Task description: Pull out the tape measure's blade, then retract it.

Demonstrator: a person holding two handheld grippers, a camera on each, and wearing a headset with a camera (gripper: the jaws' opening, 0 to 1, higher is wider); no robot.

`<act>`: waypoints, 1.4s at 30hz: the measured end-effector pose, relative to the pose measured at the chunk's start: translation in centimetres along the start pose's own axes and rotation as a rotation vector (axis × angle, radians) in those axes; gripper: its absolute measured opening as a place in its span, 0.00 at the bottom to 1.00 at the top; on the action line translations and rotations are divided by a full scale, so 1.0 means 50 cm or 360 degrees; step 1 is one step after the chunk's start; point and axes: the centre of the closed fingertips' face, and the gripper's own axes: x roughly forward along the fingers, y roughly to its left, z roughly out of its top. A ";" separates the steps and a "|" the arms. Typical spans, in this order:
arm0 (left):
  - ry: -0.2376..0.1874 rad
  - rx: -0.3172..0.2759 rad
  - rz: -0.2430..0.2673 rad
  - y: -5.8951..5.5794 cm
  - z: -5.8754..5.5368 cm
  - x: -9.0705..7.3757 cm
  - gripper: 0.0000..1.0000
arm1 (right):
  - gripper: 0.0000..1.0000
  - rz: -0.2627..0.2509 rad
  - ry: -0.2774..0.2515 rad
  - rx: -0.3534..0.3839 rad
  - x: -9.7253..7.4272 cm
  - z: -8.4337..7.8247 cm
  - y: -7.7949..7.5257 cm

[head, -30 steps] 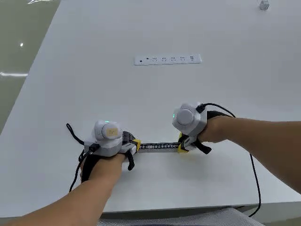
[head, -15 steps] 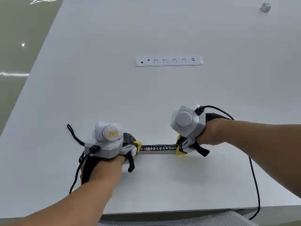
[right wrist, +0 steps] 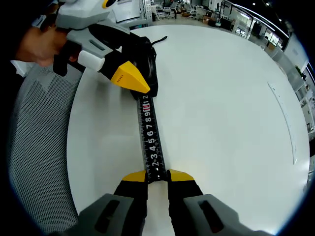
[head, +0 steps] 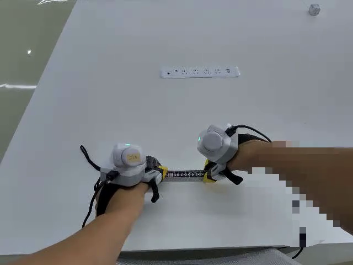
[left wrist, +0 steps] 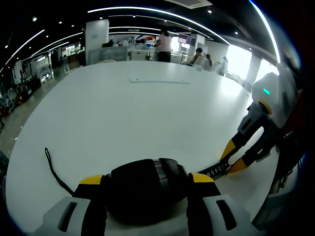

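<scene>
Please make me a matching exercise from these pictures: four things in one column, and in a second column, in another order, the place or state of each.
Column 1:
1 tape case
2 blade
3 power strip
4 black strap

Column 2:
a lies flat on the table, apart from the rest
b clamped in the left gripper
c trails loose beside the left gripper
d tip pinched by the right gripper

Pairs: 1-b; 2-d; 3-a; 4-c

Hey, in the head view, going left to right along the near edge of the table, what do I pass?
Black strap → left gripper holding the tape measure case → blade, pulled out → right gripper pinching the blade's end.
</scene>
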 end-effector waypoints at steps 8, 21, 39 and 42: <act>-0.0005 0.0001 0.0000 -0.001 0.000 -0.002 0.63 | 0.15 0.0002 -0.0011 -0.0006 0.003 0.009 0.001; 0.0000 -0.0004 0.0010 -0.001 -0.001 -0.002 0.63 | 0.15 0.0001 -0.0033 -0.0028 0.006 0.022 0.001; 0.0006 -0.0010 0.0008 -0.001 -0.002 -0.001 0.63 | 0.15 0.0007 -0.0060 -0.0044 0.011 0.046 0.005; 0.0006 -0.0010 0.0008 -0.001 -0.002 -0.001 0.63 | 0.15 0.0009 -0.0063 -0.0045 0.013 0.050 0.007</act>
